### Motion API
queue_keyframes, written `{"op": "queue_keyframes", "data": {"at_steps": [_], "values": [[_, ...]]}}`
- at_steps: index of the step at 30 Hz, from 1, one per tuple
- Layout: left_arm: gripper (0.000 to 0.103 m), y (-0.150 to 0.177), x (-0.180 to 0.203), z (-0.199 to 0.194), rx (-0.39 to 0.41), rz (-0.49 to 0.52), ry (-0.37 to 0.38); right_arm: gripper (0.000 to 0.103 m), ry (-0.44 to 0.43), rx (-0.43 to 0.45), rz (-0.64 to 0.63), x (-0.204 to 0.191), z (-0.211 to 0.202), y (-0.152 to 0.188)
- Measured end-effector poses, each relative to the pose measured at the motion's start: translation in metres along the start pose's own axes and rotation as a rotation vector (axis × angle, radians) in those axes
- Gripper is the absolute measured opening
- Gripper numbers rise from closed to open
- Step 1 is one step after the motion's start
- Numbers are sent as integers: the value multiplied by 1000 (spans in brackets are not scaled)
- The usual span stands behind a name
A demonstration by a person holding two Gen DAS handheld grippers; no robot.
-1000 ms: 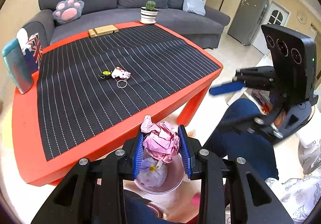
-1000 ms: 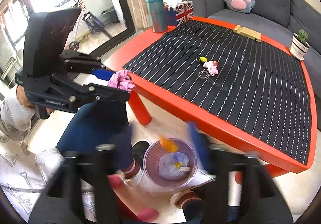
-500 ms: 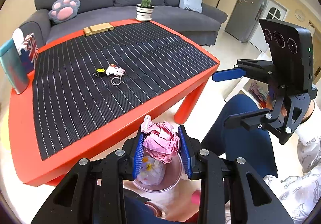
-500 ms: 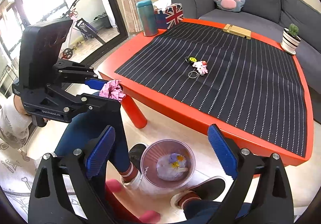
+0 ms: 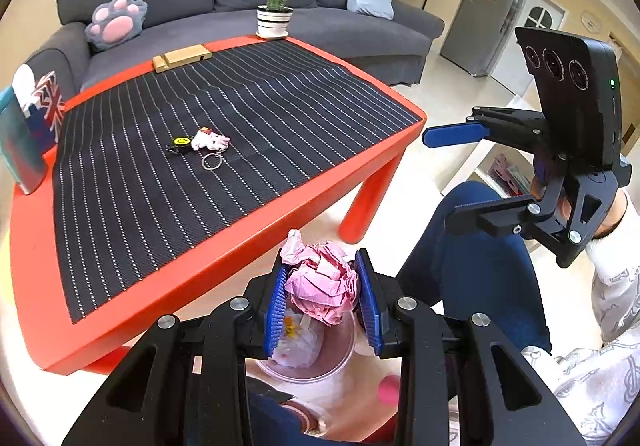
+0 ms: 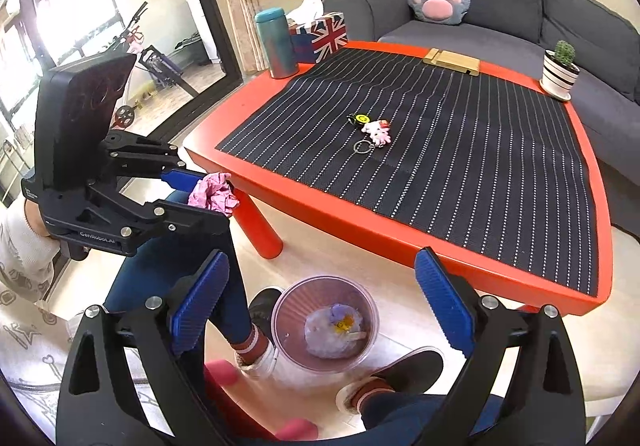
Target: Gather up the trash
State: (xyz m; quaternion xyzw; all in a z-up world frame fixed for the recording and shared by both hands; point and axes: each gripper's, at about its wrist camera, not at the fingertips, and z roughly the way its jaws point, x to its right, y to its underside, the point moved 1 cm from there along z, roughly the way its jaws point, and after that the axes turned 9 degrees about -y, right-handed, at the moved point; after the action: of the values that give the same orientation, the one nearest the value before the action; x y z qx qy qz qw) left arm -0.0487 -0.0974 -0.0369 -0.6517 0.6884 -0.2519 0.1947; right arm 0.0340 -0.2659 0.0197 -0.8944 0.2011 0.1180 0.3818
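Your left claw (image 5: 323,300) is closed on a crumpled pink paper ball (image 5: 322,292); both ribbed blue pads (image 5: 276,316) press its sides. The paper is creased into sharp folds, with one loose corner sticking up. You hold it directly above the trash bin (image 6: 326,324), a round, translucent purple plastic tub standing on the floor between your feet, near the red tabletop (image 6: 400,230). The bin already contains a pale, wadded wrapper with a yellow spot.

Your right claw (image 6: 322,306) is spread wide with nothing between its blue ribbed pads; the bin shows through the gap below it.

Readable writing: the right wrist view shows "GenRobot.AI" in pale letters on the black body of the left claw housing. No other text is legible.

The tabletop is smooth red plastic with rounded legs. A black woven mat (image 5: 208,142) with white dotted stripes covers most of it. On the mat lies a keychain (image 5: 200,144): a yellow smiley disc, a small white plush figure and a metal ring. At the far edge stand a striped pot with a cactus (image 5: 275,20), a flat wooden block (image 5: 182,58), a tissue box (image 6: 318,36) printed with a Union Jack, and a teal cylindrical bottle (image 6: 276,42).
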Motion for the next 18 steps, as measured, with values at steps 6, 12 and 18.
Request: {"op": "queue_keyframes", "data": {"at_steps": [6, 12, 18], "values": [[53, 1, 3, 4, -7, 10, 1, 93, 6, 8, 9, 3, -3, 0], [93, 2, -3, 4, 5, -14, -29, 93, 6, 10, 14, 4, -4, 2], [95, 1, -8, 4, 0, -28, -36, 93, 3, 4, 15, 4, -1, 2]]}}
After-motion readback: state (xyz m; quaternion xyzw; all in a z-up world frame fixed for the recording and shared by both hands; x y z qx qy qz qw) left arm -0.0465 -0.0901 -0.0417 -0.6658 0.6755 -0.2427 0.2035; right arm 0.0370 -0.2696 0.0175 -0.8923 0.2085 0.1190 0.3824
